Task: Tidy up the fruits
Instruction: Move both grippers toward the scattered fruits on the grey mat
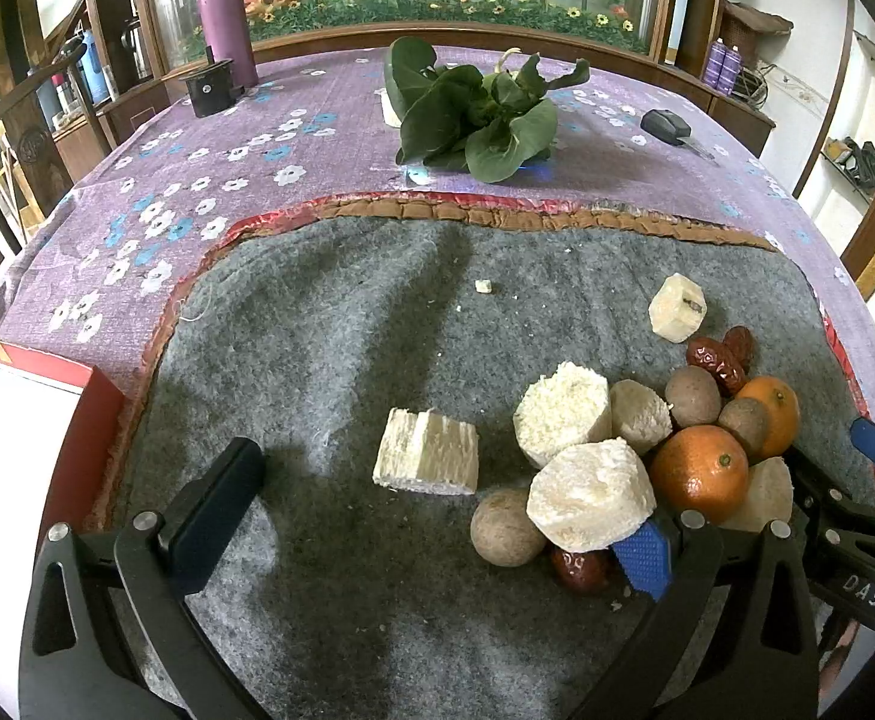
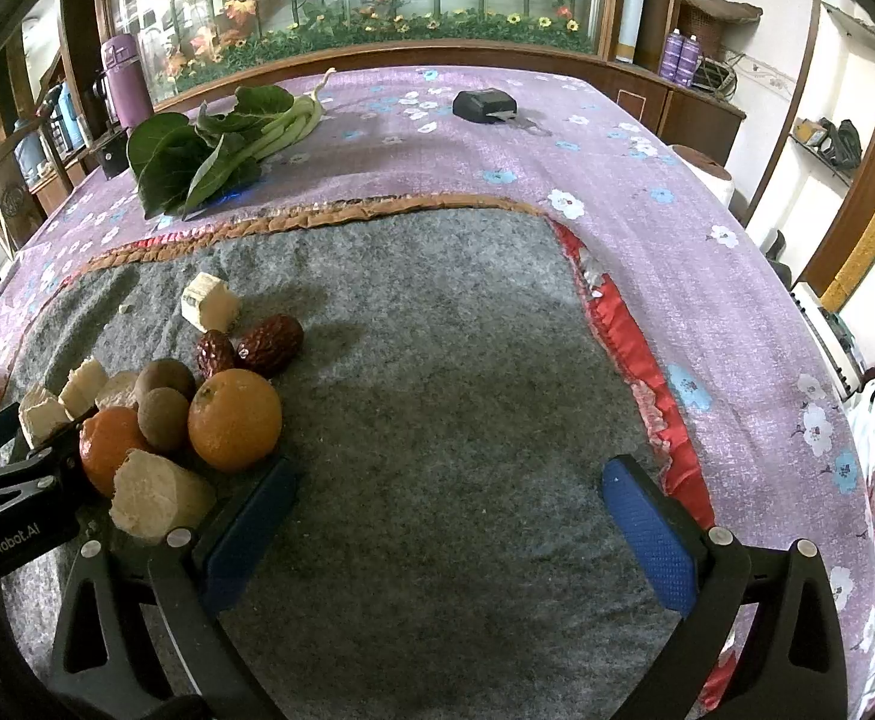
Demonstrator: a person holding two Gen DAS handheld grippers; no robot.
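Observation:
On the grey felt mat (image 1: 329, 330) lies a pile of fruit: two oranges (image 1: 700, 473) (image 2: 234, 419), brown round fruits (image 1: 506, 528) (image 2: 162, 419), red dates (image 1: 716, 360) (image 2: 269, 343) and several pale sugarcane chunks (image 1: 590, 495) (image 2: 158, 501). One chunk (image 1: 427, 452) lies apart to the left, another (image 1: 676, 306) behind the pile. My left gripper (image 1: 431, 516) is open and empty, its right finger against the pile. My right gripper (image 2: 449, 531) is open and empty over bare mat, right of the pile.
A red box with a white inside (image 1: 23, 420) sits at the mat's left edge. Leafy greens (image 1: 473, 114), a purple flask (image 1: 224, 18), a black cup (image 1: 209, 87) and a black key fob (image 1: 665, 126) lie on the purple floral tablecloth (image 1: 197, 180) behind.

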